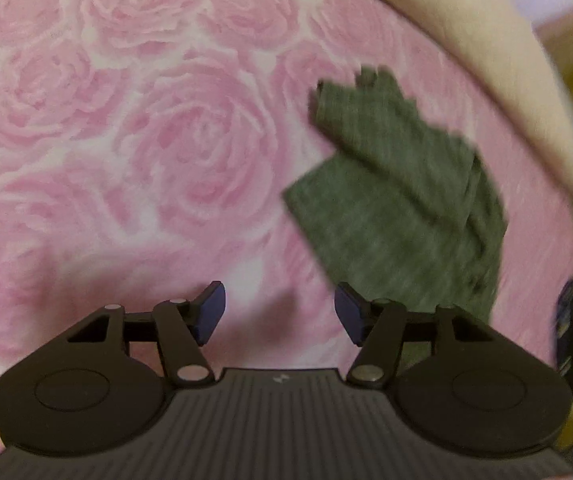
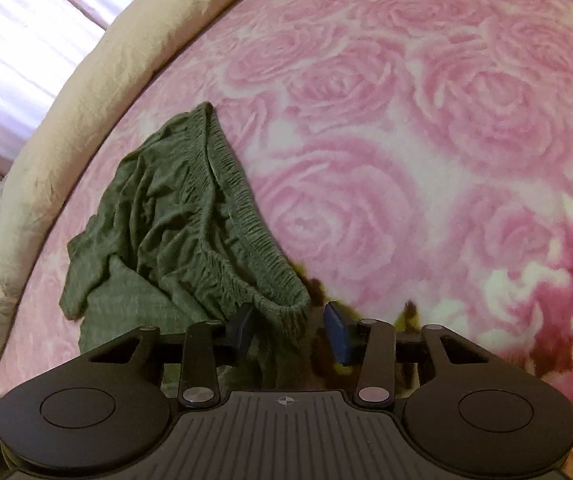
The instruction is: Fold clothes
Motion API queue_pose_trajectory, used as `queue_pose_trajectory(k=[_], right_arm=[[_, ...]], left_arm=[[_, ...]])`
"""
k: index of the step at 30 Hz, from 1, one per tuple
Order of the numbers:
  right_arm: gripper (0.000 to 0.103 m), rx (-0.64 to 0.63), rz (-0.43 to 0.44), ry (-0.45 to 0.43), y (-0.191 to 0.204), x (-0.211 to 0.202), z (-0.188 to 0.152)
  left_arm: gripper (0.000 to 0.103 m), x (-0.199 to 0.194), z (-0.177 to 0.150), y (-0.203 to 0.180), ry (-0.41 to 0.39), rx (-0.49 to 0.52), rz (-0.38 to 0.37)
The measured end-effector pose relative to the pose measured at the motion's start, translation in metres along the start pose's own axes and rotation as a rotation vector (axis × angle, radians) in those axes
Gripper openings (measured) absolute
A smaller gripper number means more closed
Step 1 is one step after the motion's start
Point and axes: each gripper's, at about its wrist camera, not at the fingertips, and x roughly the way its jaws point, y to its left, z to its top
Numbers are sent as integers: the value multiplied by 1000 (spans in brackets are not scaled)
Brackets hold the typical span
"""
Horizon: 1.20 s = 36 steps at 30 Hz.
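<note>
A crumpled green garment [image 2: 174, 220] with a gathered elastic waistband [image 2: 246, 216] lies on a pink rose-patterned blanket [image 2: 426, 140]. My right gripper [image 2: 290, 322] is open, and a corner of the waistband lies between its blue-padded fingers, with a gap left on the right side. In the left wrist view the green garment [image 1: 398, 200] is blurred and lies ahead and to the right. My left gripper [image 1: 279, 308] is open above bare blanket [image 1: 146, 140], its right finger [image 1: 348, 312] just in front of the cloth's near edge.
A cream rolled bedding edge [image 2: 98, 68] borders the blanket behind the garment, also seen as a cream edge [image 1: 486, 40] in the left view. A lit curtain [image 2: 18, 40] lies beyond it. A dark blurred object [image 1: 570, 332] sits at the left view's right edge. The blanket's near right has darker red flowers [image 2: 546, 320].
</note>
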Motion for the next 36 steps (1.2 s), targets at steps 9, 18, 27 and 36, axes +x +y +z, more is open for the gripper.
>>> queue_pose_trajectory(k=[9, 18, 27, 36], right_arm=[[44, 195, 91, -9, -21, -3, 2], [8, 282, 172, -21, -31, -3, 5], [6, 249, 228, -167, -47, -73, 19], [63, 232, 69, -1, -76, -69, -2]], left_arm=[[56, 41, 33, 3, -16, -215, -84], [4, 48, 35, 2, -45, -218, -151], [3, -80, -34, 33, -229, -49, -189], [22, -57, -113, 90, -75, -195, -18]])
